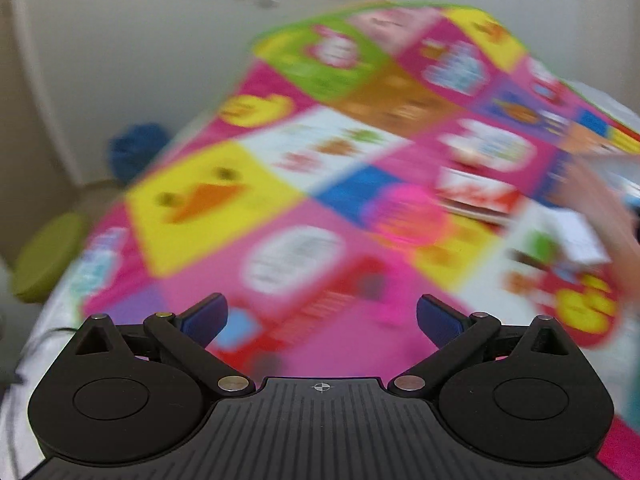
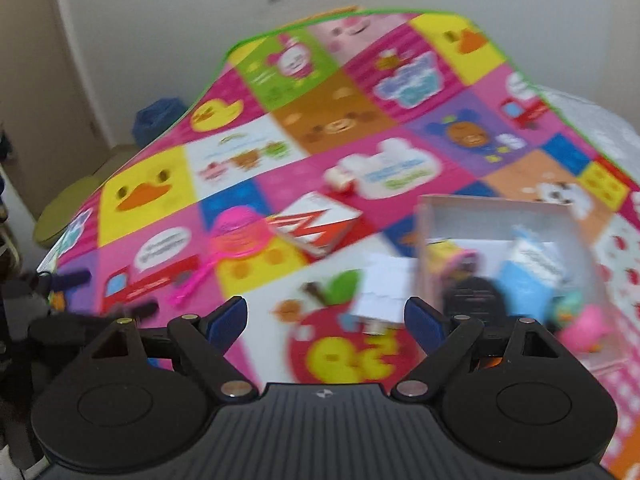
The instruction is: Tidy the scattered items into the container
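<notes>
The white box (image 2: 496, 216) that serves as container sits on the right part of the bright patchwork mat (image 2: 332, 120), open at the top. Inside it lie a light blue carton (image 2: 528, 276), a yellow and pink packet (image 2: 448, 256), something black (image 2: 472, 300) and a pink toy (image 2: 584, 328) near its front corner; blur hides their details. Just left of the box a white card or packet (image 2: 380, 288) lies on the mat's apple picture. Further left are a red and white box (image 2: 316, 228) with a zigzag pattern, a pink strainer (image 2: 236, 236) touching or just beside it, and a small white thing (image 2: 340, 176) behind. No writing can be read anywhere.

The right tool (image 2: 326, 320) hovers over the apple picture, tilted downward, its jaws wide with nothing between them. The left tool (image 1: 322, 320) also points down at the mat (image 1: 280, 160), jaws at their widest and empty; its view is heavily blurred. The strainer (image 1: 408, 208) and red and white box (image 1: 476, 196) show ahead of it. A hand (image 1: 600, 208) shows at its right edge.

Beyond the mat stand a pale wall (image 2: 180, 20), a blue bag (image 2: 156, 120) and a green cushion (image 2: 64, 208).
</notes>
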### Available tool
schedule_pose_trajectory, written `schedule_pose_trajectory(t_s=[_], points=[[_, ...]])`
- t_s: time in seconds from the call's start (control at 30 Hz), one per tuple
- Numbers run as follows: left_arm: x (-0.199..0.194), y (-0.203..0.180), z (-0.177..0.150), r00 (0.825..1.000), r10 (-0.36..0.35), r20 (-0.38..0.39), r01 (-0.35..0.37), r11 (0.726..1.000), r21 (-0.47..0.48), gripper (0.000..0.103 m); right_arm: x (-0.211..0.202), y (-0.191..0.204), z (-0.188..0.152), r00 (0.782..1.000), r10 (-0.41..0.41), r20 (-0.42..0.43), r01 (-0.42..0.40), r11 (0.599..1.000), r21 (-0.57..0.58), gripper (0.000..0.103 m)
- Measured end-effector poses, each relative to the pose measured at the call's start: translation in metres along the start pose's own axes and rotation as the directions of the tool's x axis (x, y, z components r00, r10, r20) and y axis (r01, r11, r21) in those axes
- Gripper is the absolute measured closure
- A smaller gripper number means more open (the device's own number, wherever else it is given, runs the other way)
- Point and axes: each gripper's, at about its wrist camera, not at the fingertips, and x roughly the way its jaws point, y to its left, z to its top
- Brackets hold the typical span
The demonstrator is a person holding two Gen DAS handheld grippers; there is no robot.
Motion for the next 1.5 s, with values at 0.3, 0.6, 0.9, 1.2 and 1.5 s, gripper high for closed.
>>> schedule_pose_trajectory(t_s=[0.3, 0.6, 0.9, 1.2, 1.5], points=[[0.037, 0.030, -0.025, 0.958, -0.281, -0.050, 0.277, 0.958, -0.075, 0.000, 0.078, 0.029, 0.067, 1.000, -0.013, -0.025, 0.015, 0.994, 0.105, 0.017], [0.056, 0.016, -0.055, 0.941, -0.338, 0.029, 0.336, 0.940, 0.051, 0.000, 0.191, -0.021, 0.128, 0.981, -0.191, -0.013, 0.188, 0.949, 0.252, 0.027], [0.056, 0.016, -0.061, 0.938, -0.338, 0.075, 0.334, 0.940, 0.064, 0.000, 0.257, -0.055, 0.138, 0.982, -0.185, -0.042, 0.189, 0.925, 0.330, 0.051], [0.056, 0.012, -0.062, 0.945, -0.318, 0.070, 0.312, 0.946, 0.085, 0.000, 0.220, -0.030, 0.099, 0.991, 0.012, -0.136, 0.021, 0.971, 0.239, 0.066], [0.025, 0.018, -0.064, 0.929, -0.365, 0.052, 0.356, 0.925, 0.130, 0.000, 0.128, 0.020, -0.003, 0.937, 0.161, -0.310, -0.167, 0.986, 0.007, 0.066]])
